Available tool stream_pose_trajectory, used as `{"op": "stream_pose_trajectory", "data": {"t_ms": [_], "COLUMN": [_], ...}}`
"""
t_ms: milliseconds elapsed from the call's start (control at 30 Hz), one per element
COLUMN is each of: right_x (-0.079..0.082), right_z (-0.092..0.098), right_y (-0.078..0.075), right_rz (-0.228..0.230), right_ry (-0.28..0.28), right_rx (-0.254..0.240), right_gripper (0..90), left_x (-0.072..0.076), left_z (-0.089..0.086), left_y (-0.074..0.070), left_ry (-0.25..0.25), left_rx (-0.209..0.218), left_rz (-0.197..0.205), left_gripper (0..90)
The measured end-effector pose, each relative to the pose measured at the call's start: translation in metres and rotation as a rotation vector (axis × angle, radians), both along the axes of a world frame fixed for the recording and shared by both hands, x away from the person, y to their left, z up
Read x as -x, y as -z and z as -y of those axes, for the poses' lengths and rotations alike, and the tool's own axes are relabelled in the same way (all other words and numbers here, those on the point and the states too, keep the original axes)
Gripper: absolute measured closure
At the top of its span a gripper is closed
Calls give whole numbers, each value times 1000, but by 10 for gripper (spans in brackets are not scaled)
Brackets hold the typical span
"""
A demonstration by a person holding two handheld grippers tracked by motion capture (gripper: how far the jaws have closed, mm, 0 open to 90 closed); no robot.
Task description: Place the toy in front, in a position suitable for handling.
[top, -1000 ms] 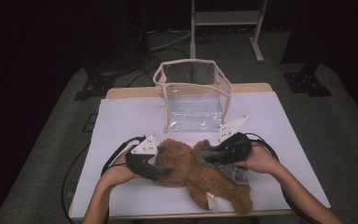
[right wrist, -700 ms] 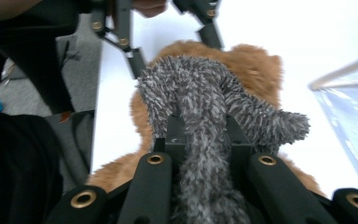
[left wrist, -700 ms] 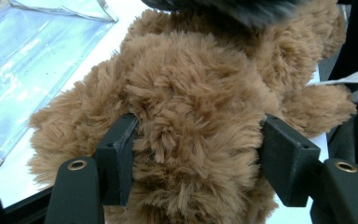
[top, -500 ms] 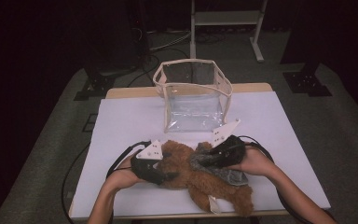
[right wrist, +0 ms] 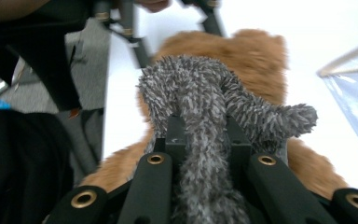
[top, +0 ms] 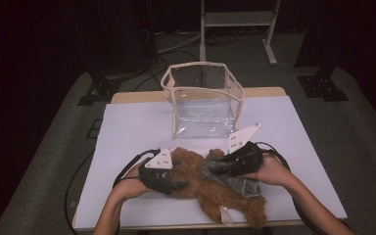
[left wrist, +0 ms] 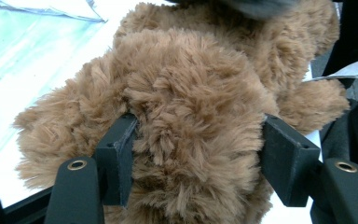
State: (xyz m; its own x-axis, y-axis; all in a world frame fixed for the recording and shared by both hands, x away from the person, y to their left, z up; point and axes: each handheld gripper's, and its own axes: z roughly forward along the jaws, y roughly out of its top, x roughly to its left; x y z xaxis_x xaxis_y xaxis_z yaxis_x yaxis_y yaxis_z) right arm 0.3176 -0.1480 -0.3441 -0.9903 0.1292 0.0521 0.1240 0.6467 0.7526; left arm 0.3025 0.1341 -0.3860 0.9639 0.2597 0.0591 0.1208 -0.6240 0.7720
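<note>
A brown plush bear (top: pixel 215 192) lies on the white table (top: pixel 132 127) near its front edge, with a grey fuzzy scarf (top: pixel 247 186) across it. My left gripper (top: pixel 183 178) comes in from the left. Its two jaws press into the fur on both sides of the bear (left wrist: pixel 191 70), so my left gripper (left wrist: pixel 198 154) is shut on it. My right gripper (top: pixel 216 166) reaches in from the right and is shut on the scarf (right wrist: pixel 191 88), which runs between the jaws of my right gripper (right wrist: pixel 205 135). The bear (right wrist: pixel 256 56) lies beneath the scarf.
A clear plastic bag with a cream rim (top: pixel 203 117) stands open-topped at the table's middle, just beyond the bear. A white tag (top: pixel 223 215) sticks out of the bear by the front edge. Cables (top: pixel 127 169) trail from both grippers. A metal stand (top: pixel 237 19) is behind the table.
Both grippers have drawn a little closer together over the bear. The left one has slid to the right onto the plush. The bag has not moved.
</note>
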Motion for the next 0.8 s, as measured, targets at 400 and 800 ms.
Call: {"op": "stream_pose_trajectory", "data": {"t_ms": [400, 800], "right_x": [4, -12], "right_z": [17, 30], "right_y": [17, 25], "right_rz": [-17, -58], "right_ry": [39, 63], "right_rx": [52, 43], "right_gripper": [770, 782], "left_x": [-5, 5], "left_z": [-12, 3], "left_y": [-8, 1], "left_ry": [-35, 50], "left_rx": [47, 17], "left_rz": [4, -77], "left_gripper": [315, 390]}}
